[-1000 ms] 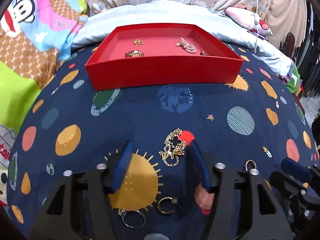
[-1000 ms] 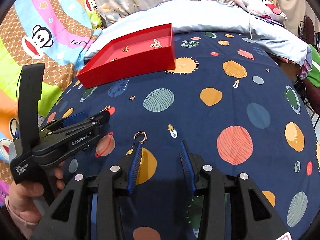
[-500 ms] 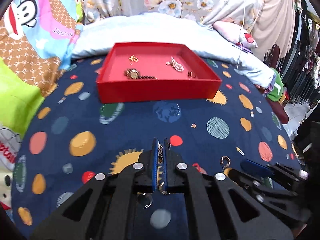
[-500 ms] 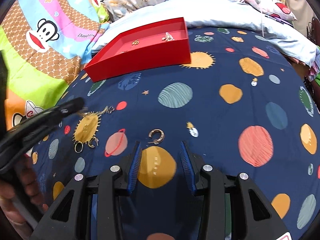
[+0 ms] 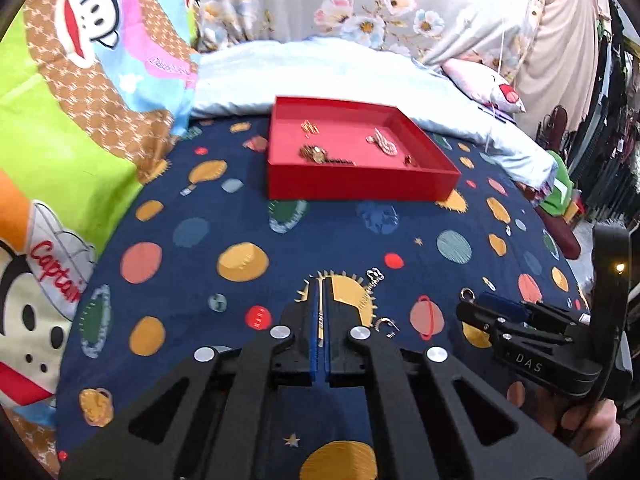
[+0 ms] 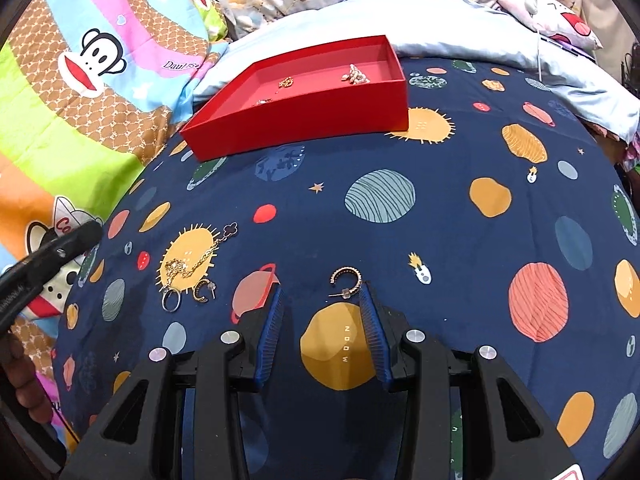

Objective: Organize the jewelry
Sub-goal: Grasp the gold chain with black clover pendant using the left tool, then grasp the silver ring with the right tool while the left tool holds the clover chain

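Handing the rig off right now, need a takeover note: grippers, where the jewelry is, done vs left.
Left gripper: shut. A thin glint shows between its pads, but I cannot tell if it grips the gold chain, most of which lies on the bedspread.
Right gripper: open, empty, with the large hoop earring just ahead of its tips.
Done: several pieces lie in the red tray.
Left: the chain, the ring, the small hoop earring and the large hoop are on the bedspread, not yet in the tray.
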{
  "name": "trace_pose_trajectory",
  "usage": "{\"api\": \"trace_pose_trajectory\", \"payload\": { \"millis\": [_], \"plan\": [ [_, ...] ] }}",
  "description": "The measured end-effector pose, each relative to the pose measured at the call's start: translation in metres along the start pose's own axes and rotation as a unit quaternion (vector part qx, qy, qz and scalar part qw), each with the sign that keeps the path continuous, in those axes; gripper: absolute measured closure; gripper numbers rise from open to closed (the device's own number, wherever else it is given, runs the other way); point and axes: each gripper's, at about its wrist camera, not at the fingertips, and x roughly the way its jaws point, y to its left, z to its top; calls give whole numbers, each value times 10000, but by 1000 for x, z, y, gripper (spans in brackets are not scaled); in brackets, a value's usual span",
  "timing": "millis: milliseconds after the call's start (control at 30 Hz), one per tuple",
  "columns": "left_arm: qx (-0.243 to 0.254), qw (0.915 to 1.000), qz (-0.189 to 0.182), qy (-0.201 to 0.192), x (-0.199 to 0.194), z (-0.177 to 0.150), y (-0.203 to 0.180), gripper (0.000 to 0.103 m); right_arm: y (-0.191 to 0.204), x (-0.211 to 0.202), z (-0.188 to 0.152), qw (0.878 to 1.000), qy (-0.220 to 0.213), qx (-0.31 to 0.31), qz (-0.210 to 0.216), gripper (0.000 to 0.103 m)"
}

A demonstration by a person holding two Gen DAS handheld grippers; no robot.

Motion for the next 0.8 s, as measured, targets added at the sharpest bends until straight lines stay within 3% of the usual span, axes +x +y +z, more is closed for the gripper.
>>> {"api": "trace_pose_trajectory", "payload": {
  "millis": [67,100,133,400,467,533,800],
  "plan": [
    [17,9998,-148,113,12,0,-6,88,1,-1,0,10000,-11,7,12,64],
    [7,9998,-120,149,20,1,-10,74,1,-1,0,10000,-11,7,11,64],
    [34,9998,-105,164,29,2,-15,66,1,-2,0,10000,-14,13,16,64],
    [175,9988,-69,446,87,8,-39,68,-4,-2,-2,10000,-4,71,51,64],
    [193,9984,-106,525,95,5,-42,73,-6,-3,-1,9999,-15,90,58,64],
    [233,9986,-47,464,96,3,-45,89,-7,-3,-1,9999,-31,105,68,64],
    [113,9992,-133,372,79,-1,-34,90,-6,-6,0,9999,-62,118,99,64]
  ]
}}
